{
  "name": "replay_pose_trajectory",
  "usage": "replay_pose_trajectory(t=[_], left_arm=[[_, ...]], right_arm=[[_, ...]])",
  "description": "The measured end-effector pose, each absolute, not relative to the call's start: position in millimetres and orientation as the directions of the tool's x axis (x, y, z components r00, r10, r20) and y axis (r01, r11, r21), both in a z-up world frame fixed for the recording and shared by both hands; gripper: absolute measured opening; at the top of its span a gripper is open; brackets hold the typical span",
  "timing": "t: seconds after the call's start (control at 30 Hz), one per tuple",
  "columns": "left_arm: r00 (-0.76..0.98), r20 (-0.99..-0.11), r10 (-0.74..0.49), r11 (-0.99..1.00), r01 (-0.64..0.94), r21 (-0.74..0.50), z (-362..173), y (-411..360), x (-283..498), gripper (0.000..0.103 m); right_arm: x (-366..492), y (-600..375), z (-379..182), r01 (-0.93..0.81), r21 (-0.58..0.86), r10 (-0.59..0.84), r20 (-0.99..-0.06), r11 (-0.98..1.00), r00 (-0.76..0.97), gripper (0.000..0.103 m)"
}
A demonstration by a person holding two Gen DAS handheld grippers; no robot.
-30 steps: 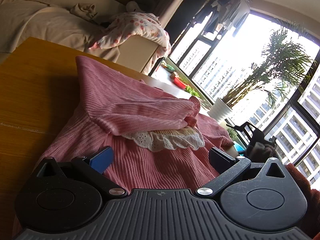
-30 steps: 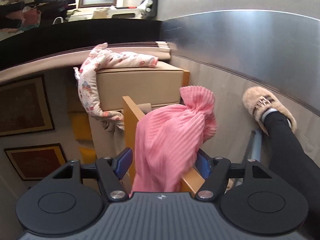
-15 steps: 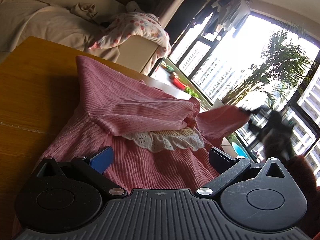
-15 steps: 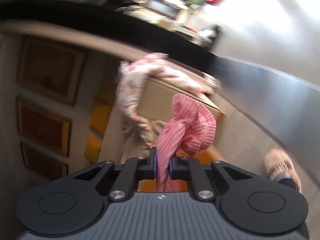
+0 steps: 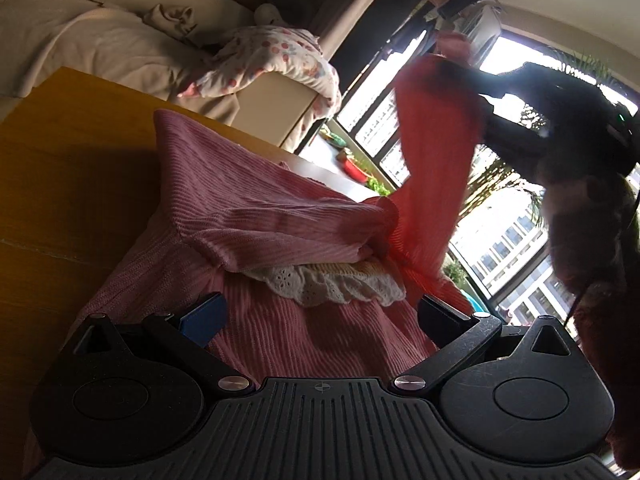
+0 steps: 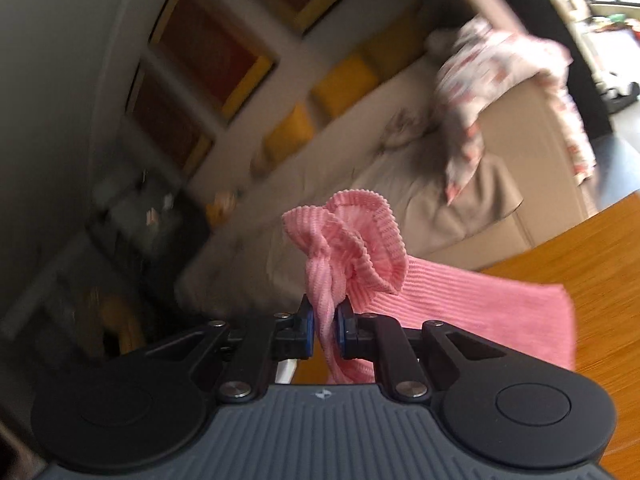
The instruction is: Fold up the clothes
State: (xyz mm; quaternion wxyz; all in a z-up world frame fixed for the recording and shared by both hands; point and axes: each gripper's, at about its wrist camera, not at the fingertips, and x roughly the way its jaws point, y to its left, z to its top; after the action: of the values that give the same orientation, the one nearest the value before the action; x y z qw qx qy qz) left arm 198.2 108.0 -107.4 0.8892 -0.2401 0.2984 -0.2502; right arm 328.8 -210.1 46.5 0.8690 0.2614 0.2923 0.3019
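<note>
Pink ribbed sweater point(image 5: 256, 216) is spread on the wooden table point(image 5: 72, 184), lace collar point(image 5: 324, 286) showing. 1 sleeve cuff point(image 6: 352, 240) is clamped between the nearly closed pads of the right gripper point(image 6: 325, 326) and held raised above the table. The left gripper point(image 5: 320, 316) is held wide open over the body, gripping nothing. The sleeve fold appears underway; laying the sleeve across the chest is judged next. The far hem is hidden, and the sofa point(image 6: 400, 184) is blurred.

Daylight glares through the window point(image 5: 516, 184), backlighting the lifted sleeve point(image 5: 436, 140); the right view's background is motion-blurred, edges fisheye-bent.
</note>
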Motion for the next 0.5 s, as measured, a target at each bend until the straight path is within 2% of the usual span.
replay_pose_trajectory(t=[0.1,0.2,0.27,0.4,0.5], left_arm=[[0.696,-0.408,-0.59,0.757,0.301,-0.58,-107.7,108.0,197.6,0.103],[0.696,-0.407,-0.591,0.755,0.302,-0.582,-107.7,108.2,197.5,0.103],[0.695,-0.407,-0.592,0.755,0.302,-0.583,-107.6,108.1,197.4,0.103],[0.692,-0.414,-0.591,0.758,0.301,-0.578,-106.4,106.5,198.4,0.103],[0.692,-0.426,-0.583,0.762,0.283,-0.582,-105.2,104.7,198.3,0.103]], right_arm=[[334.5,-170.5,44.8,-0.414,0.6,0.704,-0.393,0.684,0.592,0.012],[330.6,-174.3,41.3,-0.422,0.61,0.714,-0.379,0.671,0.589,0.022],[327.9,-176.8,38.9,-0.427,0.616,0.721,-0.369,0.662,0.586,0.047],[322.6,-181.8,34.3,-0.437,0.628,0.735,-0.349,0.644,0.582,0.064],[318.7,-185.6,30.8,-0.444,0.637,0.744,-0.334,0.631,0.578,0.081]])
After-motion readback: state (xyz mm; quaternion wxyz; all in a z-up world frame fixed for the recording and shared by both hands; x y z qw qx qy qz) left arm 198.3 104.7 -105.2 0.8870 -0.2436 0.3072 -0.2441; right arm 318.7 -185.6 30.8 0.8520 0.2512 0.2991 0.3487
